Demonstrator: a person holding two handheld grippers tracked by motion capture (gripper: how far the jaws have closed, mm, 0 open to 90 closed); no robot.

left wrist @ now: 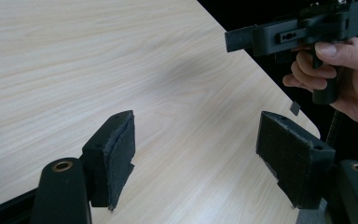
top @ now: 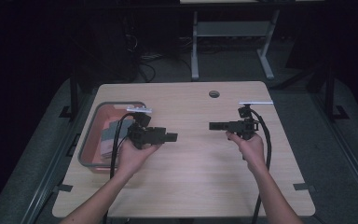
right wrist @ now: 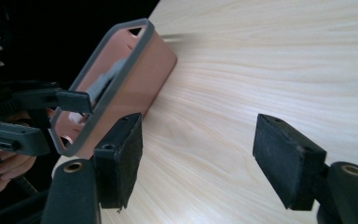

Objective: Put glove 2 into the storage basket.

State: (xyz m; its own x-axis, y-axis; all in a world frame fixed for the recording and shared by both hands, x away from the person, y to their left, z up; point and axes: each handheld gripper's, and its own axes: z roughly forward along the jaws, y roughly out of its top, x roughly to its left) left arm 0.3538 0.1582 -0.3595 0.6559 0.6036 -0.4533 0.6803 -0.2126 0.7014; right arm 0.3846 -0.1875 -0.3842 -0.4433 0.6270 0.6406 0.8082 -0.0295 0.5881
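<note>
Two hand-held black grippers hover over a light wooden table (top: 196, 177), pointing at each other across its middle. My left gripper (top: 171, 137) is open; in the left gripper view its padded jaws (left wrist: 196, 126) stand wide apart with bare tabletop between them. My right gripper (top: 213, 125) is open too, its jaws (right wrist: 198, 126) spread over bare wood with nothing held. The left gripper view also catches the right gripper (left wrist: 230, 39) in a hand at upper right.
A salmon bin with a grey rim (top: 86, 135) sits at the table's left edge, close behind the left hand, with grey folded items (top: 111, 135) inside. The same bin (right wrist: 107, 88) appears in the right gripper view. A round hole (top: 214, 94) marks the far edge.
</note>
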